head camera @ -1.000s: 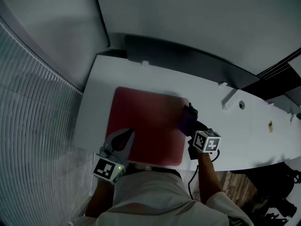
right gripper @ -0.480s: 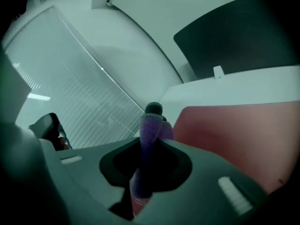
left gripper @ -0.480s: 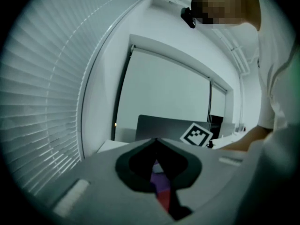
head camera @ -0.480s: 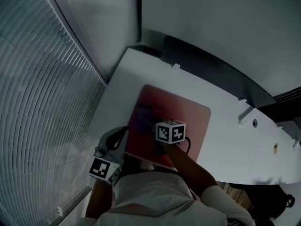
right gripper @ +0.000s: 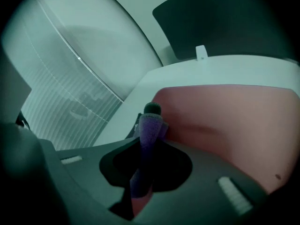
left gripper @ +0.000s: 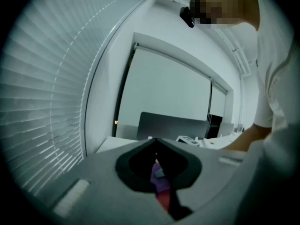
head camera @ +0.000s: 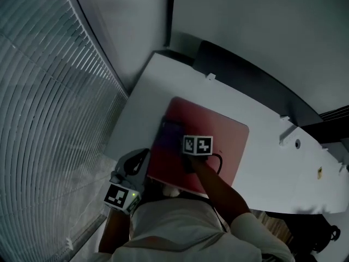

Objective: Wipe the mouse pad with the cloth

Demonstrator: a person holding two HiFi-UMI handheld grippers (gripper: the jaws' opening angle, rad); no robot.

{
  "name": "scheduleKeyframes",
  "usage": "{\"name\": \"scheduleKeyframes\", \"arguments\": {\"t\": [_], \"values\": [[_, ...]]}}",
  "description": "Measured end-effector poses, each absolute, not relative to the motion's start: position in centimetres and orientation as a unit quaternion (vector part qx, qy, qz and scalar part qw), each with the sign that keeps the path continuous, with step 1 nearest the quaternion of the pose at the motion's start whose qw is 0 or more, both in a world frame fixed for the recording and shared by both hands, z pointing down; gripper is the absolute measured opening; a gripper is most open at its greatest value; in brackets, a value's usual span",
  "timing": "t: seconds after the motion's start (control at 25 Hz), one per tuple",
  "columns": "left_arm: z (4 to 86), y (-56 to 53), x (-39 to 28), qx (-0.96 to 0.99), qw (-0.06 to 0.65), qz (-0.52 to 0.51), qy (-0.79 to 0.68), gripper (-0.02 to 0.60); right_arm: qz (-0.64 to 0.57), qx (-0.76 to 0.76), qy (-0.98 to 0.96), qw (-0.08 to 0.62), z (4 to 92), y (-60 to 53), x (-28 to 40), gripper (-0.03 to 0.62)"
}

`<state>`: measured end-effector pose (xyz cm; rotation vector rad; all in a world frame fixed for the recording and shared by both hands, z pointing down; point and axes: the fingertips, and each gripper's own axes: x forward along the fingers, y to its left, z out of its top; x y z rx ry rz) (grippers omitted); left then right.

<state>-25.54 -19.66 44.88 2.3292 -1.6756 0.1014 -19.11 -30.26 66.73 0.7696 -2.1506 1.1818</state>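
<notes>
The red mouse pad point(head camera: 221, 138) lies on the white desk point(head camera: 158, 81), near its front edge. My right gripper point(head camera: 177, 145) is over the pad's left part and is shut on the purple cloth point(head camera: 169, 132), which hangs down onto the pad. In the right gripper view the cloth point(right gripper: 149, 132) runs up between the jaws of that gripper point(right gripper: 151, 116), with the pad point(right gripper: 225, 111) beyond. My left gripper point(head camera: 145, 154) rests at the pad's near left corner. Its jaws meet at the tip point(left gripper: 156, 142), nothing between them.
Window blinds point(head camera: 49, 91) fill the left side, close to the desk's left edge. A dark partition panel point(head camera: 245, 75) runs along the desk's far edge. A small white fitting point(head camera: 287, 130) and a round grommet point(head camera: 297, 144) sit right of the pad.
My right gripper has swept the cloth from the pad's right edge across to its left part. The left gripper stays at the pad's near left corner. The head view has shifted.
</notes>
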Motion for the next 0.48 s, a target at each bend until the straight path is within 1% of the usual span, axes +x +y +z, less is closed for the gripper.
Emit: {"name": "scheduleKeyframes", "arguments": {"t": [0.48], "values": [[44.7, -22.6, -17.7, 0.856, 0.133, 0.048, -0.498, 0.002, 0.446, 0.388, -0.757, 0.278, 67.8, -29.9, -2.1, 0.051]]}}
